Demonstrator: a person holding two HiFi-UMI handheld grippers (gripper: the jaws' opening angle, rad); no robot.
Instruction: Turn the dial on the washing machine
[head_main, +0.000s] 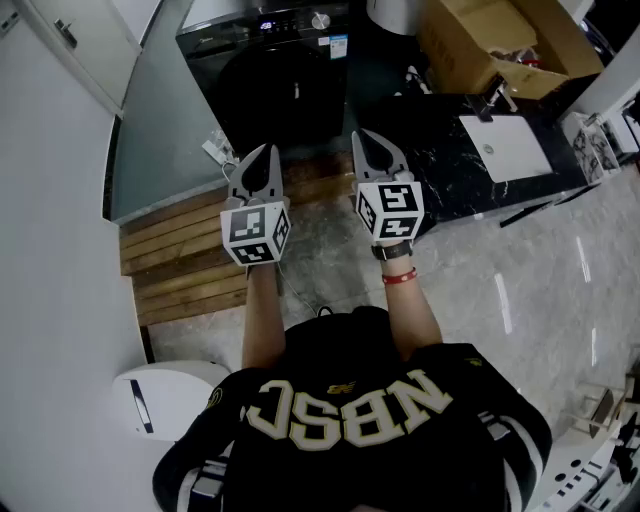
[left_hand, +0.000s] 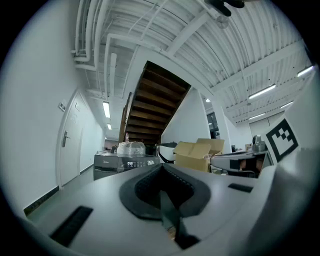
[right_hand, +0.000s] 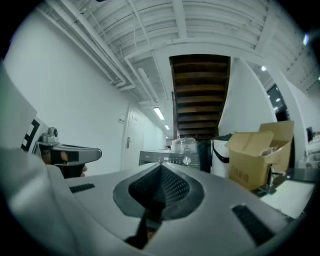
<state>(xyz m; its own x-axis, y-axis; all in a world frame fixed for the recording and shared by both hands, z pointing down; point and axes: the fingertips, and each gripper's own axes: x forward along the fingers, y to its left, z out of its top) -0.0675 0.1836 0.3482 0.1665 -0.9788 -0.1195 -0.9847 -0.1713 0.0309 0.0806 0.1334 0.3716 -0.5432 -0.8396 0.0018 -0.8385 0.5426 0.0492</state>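
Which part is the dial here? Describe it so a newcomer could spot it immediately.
Start at the dark front-loading washing machine left of the cardboard box. On its top control strip, right of the lit display, sits the dial: the only round silver knob there.

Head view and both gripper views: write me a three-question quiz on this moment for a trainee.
1. True or false: the right gripper is clear of the dial on the washing machine.
2. In the head view, what shows to the right of the washing machine? A) a cardboard box B) a bicycle C) a ladder
3. Fill in: the jaws of the left gripper and of the right gripper are both ____.
Key: 1 true; 2 A; 3 shut.
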